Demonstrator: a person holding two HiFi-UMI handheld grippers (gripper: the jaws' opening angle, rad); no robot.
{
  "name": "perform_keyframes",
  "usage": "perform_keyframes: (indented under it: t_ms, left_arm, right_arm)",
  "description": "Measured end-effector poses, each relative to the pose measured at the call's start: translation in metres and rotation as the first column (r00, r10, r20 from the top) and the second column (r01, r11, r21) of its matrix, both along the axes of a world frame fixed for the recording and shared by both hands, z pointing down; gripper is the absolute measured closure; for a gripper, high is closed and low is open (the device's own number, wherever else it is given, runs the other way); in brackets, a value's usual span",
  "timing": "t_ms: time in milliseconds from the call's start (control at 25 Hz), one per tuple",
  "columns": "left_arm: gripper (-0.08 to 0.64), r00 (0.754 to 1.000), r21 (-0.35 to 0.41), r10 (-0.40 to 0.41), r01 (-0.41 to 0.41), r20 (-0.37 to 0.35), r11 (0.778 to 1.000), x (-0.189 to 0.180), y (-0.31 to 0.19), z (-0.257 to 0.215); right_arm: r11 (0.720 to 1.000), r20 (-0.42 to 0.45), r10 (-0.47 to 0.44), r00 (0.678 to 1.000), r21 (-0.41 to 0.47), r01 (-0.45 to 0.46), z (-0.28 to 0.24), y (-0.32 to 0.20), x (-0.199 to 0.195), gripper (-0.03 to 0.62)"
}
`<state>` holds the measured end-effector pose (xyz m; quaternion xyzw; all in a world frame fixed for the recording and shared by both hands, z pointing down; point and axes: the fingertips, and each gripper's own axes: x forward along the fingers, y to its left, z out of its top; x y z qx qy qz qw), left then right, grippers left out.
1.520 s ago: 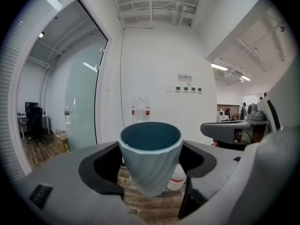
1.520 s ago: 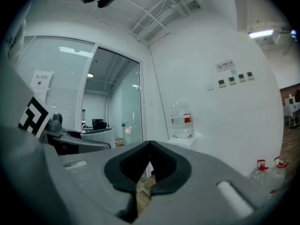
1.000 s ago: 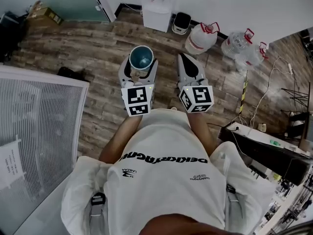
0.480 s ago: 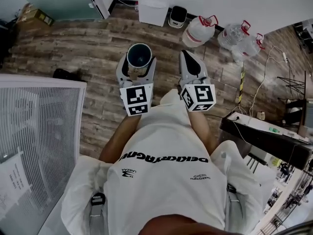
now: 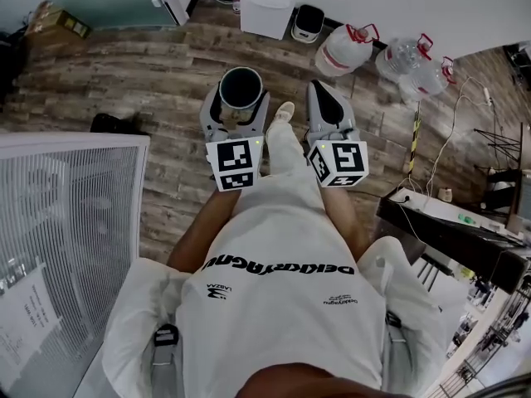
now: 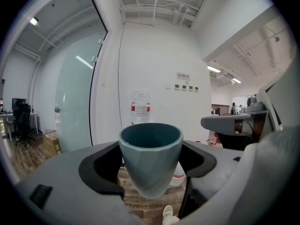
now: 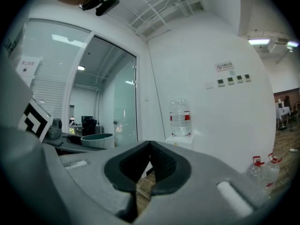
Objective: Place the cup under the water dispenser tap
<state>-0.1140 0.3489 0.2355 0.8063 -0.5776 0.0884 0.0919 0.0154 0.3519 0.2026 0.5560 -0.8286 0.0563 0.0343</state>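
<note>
The left gripper (image 5: 240, 104) pinches the teal faceted cup (image 6: 150, 156) upright between its jaws (mouth up, ready for water), the white bottle-topped water dispenser (image 5: 267, 11) well ahead of it; the right gripper (image 7: 149, 159) beside it is pressed together, empty.

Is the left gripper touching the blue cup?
Touching. The left gripper view shows the cup clamped between the fingers of the left gripper, with no gap at either side.

One cup (image 5: 241, 87), two tools (image 5: 240, 99) (image 5: 322, 95), one water dispenser (image 5: 267, 11) and three water jugs (image 5: 343, 50) (image 5: 401, 56) (image 5: 431, 78) on the floor.
</note>
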Motion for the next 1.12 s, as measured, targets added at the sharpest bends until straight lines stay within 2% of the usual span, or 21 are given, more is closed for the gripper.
perform_keyframes:
  t_ms: [320,720,1120]
  left_arm:
    - [0.196,0.999,-0.002,0.036,-0.036,0.032,0.999,0.010,-0.058,0.004]
    - [0.196,0.999,-0.021,0.028,-0.027,0.041,0.999,0.029,-0.176,0.015]
    - [0.196,0.998,-0.100,-0.011,0.017,0.068,0.995,0.048,-0.303,0.026]
  right_arm:
    - [1.000,0.010,0.019,1.000,-0.006,-0.019,0.009,-0.062,0.004,0.592]
    - [1.000,0.017,0.016,1.000,-0.013,-0.015,0.016,-0.176,0.025,0.592]
    - [0.997,0.022,-0.022,1.000,-0.075,0.023,0.025,-0.310,0.048,0.592]
